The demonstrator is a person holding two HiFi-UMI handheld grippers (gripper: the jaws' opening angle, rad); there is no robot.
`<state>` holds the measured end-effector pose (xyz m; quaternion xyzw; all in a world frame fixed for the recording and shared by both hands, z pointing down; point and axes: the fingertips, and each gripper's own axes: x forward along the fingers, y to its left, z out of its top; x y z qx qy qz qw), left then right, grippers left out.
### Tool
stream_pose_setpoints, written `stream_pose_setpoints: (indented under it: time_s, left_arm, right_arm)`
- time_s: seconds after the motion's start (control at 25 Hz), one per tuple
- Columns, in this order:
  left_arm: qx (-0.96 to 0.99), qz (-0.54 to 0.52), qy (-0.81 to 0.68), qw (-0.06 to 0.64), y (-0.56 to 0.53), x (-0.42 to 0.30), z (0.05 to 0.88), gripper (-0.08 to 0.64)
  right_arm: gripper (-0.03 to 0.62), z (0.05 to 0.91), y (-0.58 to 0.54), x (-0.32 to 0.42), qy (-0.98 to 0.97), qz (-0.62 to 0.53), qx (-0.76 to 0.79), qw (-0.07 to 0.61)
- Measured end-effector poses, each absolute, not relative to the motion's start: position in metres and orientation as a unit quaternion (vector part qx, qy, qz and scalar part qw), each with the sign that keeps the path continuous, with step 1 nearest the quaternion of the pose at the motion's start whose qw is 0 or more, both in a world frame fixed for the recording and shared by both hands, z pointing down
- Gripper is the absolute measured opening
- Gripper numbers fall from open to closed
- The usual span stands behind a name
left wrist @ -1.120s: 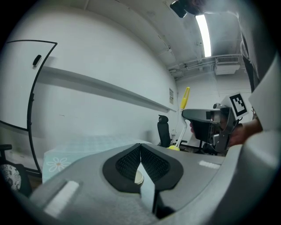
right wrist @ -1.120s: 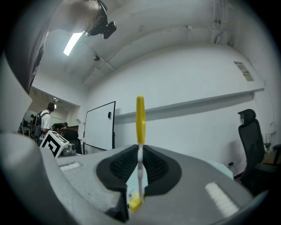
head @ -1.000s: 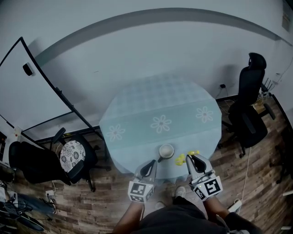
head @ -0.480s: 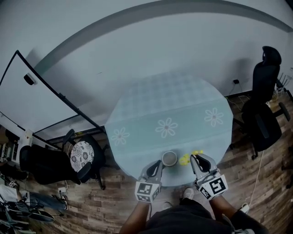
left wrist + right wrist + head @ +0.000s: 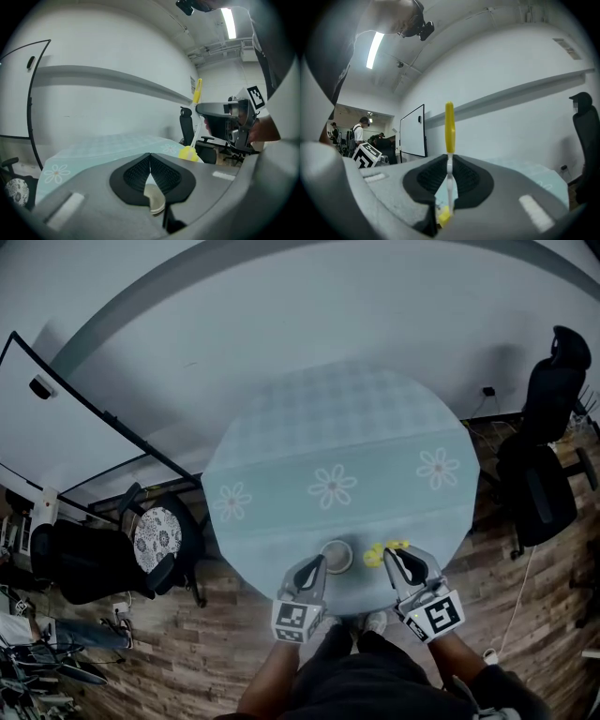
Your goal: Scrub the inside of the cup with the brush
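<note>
Head view, with both gripper views. A round table under a pale blue-green cloth printed with daisies fills the centre. The person stands at its 6 o'clock edge with a gripper in each hand.

(a) Left gripper: jaws clenched, the ribbed black pads meeting at their tips in the left gripper view. A curved cream part of the cup is pinched low between them, though whether this is handle or rim cannot be told. From above, the cup sits over the cloth near the table's 6 o'clock edge, mouth up, with the gripper at its 8 o'clock. Whether its base rests on the cloth cannot be told.

(b) Right gripper: jaws closed on the white stem of the brush, which stands upright between the pads. Its long yellow end points to 12 o'clock and a small yellow part shows below. From above, the brush lies at the cup's 3 o'clock, just beside it and outside its mouth.

(c) Surroundings: a black office chair at the table's 3 o'clock, a chair with a patterned cushion at 9 o'clock, a whiteboard at 10 o'clock, on a wood-plank floor
</note>
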<state>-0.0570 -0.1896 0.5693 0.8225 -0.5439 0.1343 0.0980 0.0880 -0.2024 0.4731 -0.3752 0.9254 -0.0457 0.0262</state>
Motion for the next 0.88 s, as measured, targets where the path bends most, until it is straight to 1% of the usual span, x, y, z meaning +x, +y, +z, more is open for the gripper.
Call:
stream_pose_setpoints:
  time_s: [0.36,0.56,0.6,0.64,0.76,0.8,0.88]
  left_arm:
    - [0.829,0.149,-0.528,0.111,-0.2,-0.073,0.602,0.006]
    - [0.847,0.137,-0.502,0.111,-0.199,-0.075,0.616,0.012]
    - [0.85,0.142,-0.495,0.112,-0.199,-0.075,0.621,0.081]
    - [0.852,0.149,-0.49,0.11,-0.2,-0.076,0.627,0.181]
    - [0.853,0.173,-0.481,0.104,-0.201,-0.078,0.65,0.327]
    - [0.854,0.186,-0.476,0.101,-0.201,-0.077,0.661,0.365]
    - [0.854,0.213,-0.464,0.094,-0.202,-0.075,0.681,0.465]
  right_arm:
    - [0.037,0.486,-0.21,0.059,0.925,-0.032,-0.378,0.004]
    - [0.037,0.495,-0.212,0.05,0.925,-0.019,-0.38,0.0]
    - [0.037,0.497,-0.212,0.047,0.925,-0.02,-0.38,-0.002]
    - [0.037,0.501,-0.213,0.044,0.925,-0.023,-0.38,-0.006]
    - [0.037,0.513,-0.215,0.039,0.922,-0.032,-0.385,-0.021]
    - [0.037,0.516,-0.216,0.039,0.921,-0.033,-0.388,-0.02]
    - [0.037,0.519,-0.219,0.038,0.918,-0.034,-0.395,-0.008]
